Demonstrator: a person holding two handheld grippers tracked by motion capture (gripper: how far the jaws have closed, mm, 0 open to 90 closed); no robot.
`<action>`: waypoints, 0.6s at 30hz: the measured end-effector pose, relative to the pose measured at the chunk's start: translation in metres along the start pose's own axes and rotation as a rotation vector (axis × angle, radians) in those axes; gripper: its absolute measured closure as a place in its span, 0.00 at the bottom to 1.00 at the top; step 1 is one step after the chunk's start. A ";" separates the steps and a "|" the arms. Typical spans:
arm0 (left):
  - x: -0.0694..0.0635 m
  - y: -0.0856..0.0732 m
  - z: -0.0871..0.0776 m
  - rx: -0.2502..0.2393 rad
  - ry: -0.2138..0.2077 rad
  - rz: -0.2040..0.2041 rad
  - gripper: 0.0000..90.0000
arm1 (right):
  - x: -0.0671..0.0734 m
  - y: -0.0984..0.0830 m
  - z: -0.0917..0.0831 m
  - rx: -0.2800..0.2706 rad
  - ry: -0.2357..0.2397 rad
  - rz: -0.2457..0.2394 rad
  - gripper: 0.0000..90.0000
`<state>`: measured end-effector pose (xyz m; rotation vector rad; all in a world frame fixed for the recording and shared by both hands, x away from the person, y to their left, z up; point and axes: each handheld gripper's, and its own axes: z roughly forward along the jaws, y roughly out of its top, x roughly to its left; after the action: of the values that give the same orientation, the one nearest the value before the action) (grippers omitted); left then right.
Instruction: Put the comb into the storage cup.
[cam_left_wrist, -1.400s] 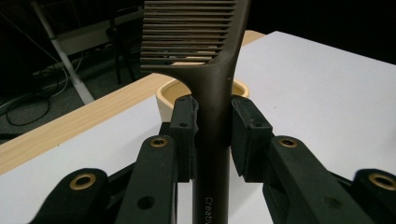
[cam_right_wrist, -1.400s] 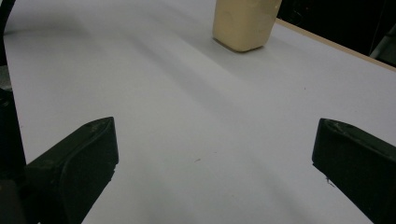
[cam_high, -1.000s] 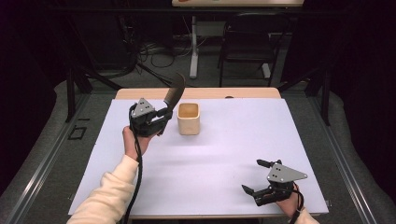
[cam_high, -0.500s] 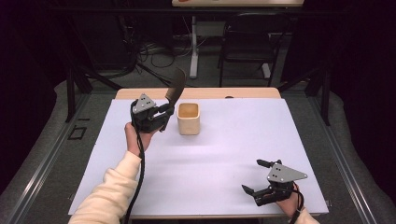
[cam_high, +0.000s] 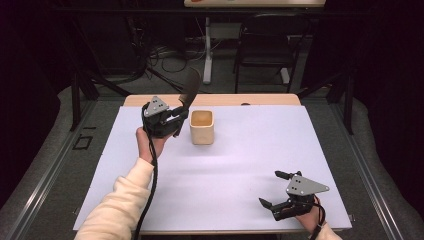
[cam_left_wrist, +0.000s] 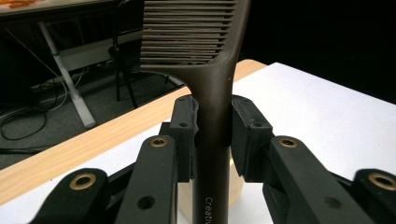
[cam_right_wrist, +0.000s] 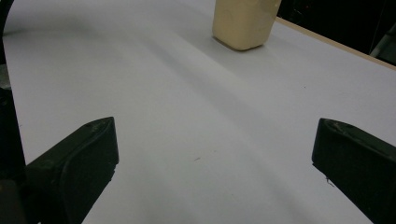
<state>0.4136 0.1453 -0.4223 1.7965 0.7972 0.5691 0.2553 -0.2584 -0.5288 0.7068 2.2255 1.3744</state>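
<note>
The comb (cam_left_wrist: 212, 70) looks like hard dark brown plastic, smooth and a bit dull, with thin, even teeth. The left tool (cam_left_wrist: 212, 135) is made of black matt plastic, and small shiny metal rings sit in its holes. A flat grey plate on top of it looks like dull metal. The right tool (cam_high: 277, 189) has the same black matt look. The cup (cam_high: 202, 127) is pale tan, smooth and not shiny. The surface (cam_high: 240, 165) is covered in smooth white, like paper, and light wood shows along its far edge. The sleeve (cam_high: 117, 210) is soft cream cloth.
</note>
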 end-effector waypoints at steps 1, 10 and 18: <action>0.000 0.001 0.000 -0.003 -0.001 -0.002 0.80 | 0.000 0.000 0.000 0.000 0.000 0.000 0.00; 0.001 0.006 0.003 -0.014 0.004 -0.008 0.80 | 0.000 0.000 0.000 0.000 0.000 0.000 0.00; 0.001 0.010 0.007 -0.019 0.005 -0.007 0.80 | 0.000 0.000 0.000 0.000 0.001 0.000 0.00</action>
<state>0.4218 0.1392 -0.4155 1.7754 0.7988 0.5756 0.2554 -0.2584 -0.5289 0.7068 2.2263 1.3747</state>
